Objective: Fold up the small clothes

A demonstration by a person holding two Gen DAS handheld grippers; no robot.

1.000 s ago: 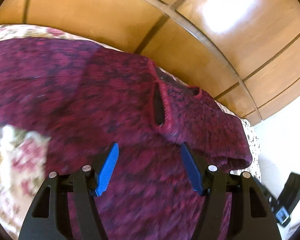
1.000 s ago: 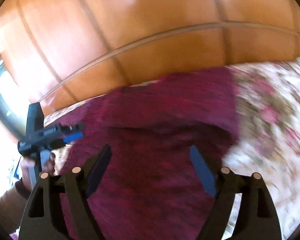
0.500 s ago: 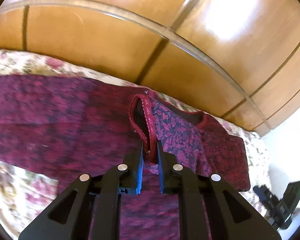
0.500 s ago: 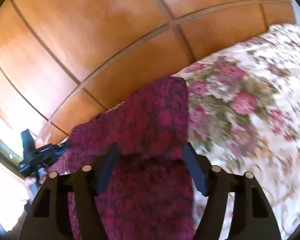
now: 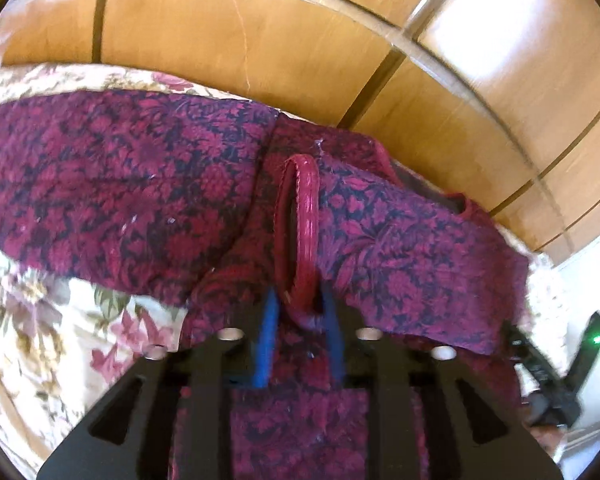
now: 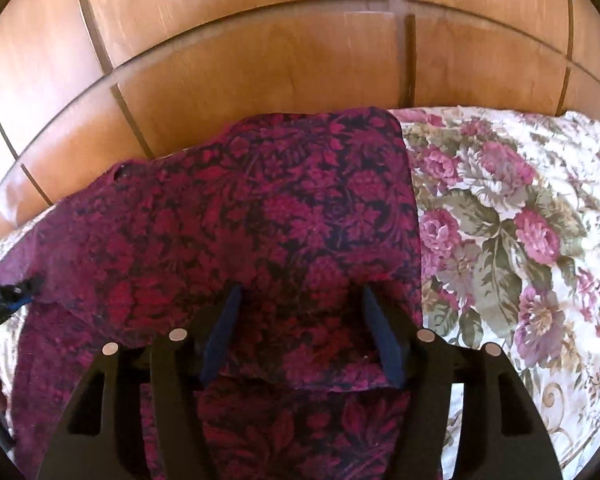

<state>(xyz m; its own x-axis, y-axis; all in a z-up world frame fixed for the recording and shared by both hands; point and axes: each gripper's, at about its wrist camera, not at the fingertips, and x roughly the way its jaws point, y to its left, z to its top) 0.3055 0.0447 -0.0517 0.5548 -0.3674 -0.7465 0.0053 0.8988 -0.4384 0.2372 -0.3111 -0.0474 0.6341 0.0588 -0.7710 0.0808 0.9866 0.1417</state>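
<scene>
Left claw [image 5: 298,312] jaws opening, red neckline trim [image 5: 306,216] of the maroon floral top [image 5: 120,200] between the pads, apparently loose. Right claw [image 6: 300,320] spread, a folded flap of the top between its fingers, contact unclear. Top lies under both claws on the floral bedspread [image 6: 520,240]; wooden panels [image 6: 300,60] beyond.

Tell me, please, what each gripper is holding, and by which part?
The left gripper is opening around the red trim of the garment, seemingly unpinched. The right gripper straddles its fold; grip cannot be told.
</scene>
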